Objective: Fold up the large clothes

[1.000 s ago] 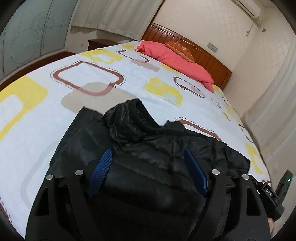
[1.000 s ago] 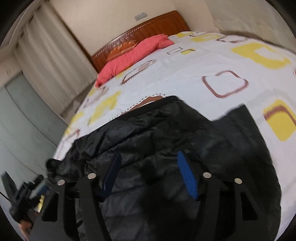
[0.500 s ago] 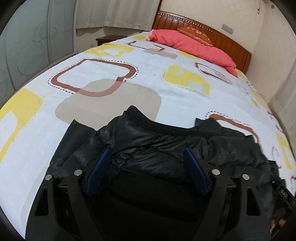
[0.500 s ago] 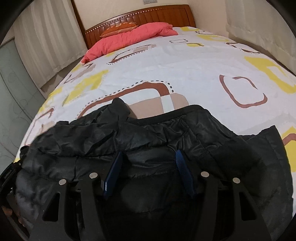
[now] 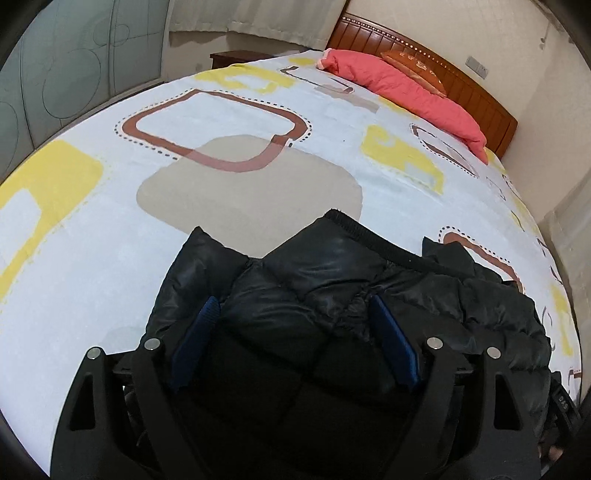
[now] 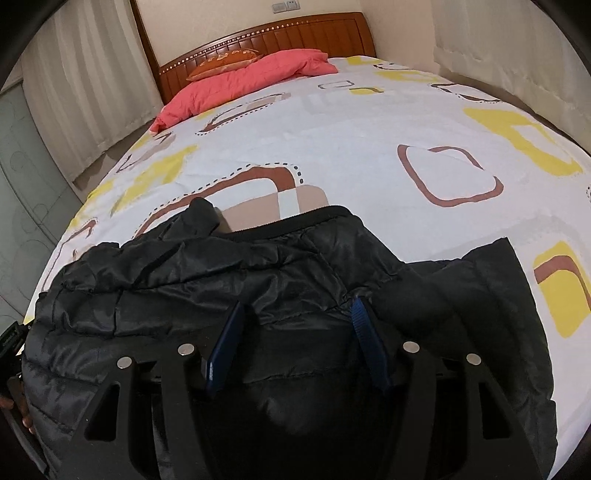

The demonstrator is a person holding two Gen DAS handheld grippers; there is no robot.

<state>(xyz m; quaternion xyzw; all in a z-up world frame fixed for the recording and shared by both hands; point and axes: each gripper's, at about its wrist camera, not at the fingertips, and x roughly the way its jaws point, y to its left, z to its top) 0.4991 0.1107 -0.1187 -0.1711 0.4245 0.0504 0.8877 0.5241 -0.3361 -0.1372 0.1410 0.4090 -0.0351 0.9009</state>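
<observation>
Black puffer jacket (image 5: 332,280) fills both tongs: your left tongs (image 5: 295,332) spread wide around a thick fold, right tongs (image 6: 295,332) half-spread w/ padding between; can't tell if either pinches. Jacket's long axis runs 9-to-3 across the bed (image 5: 240,110), collar at 12, both hands equally near.

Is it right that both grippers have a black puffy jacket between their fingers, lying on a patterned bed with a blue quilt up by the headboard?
Not quite: the quilt by the headboard is pink-red, not blue, as the right wrist view shows. The rest holds: the left gripper and right gripper both have the black jacket between their fingers on the patterned bed.
</observation>
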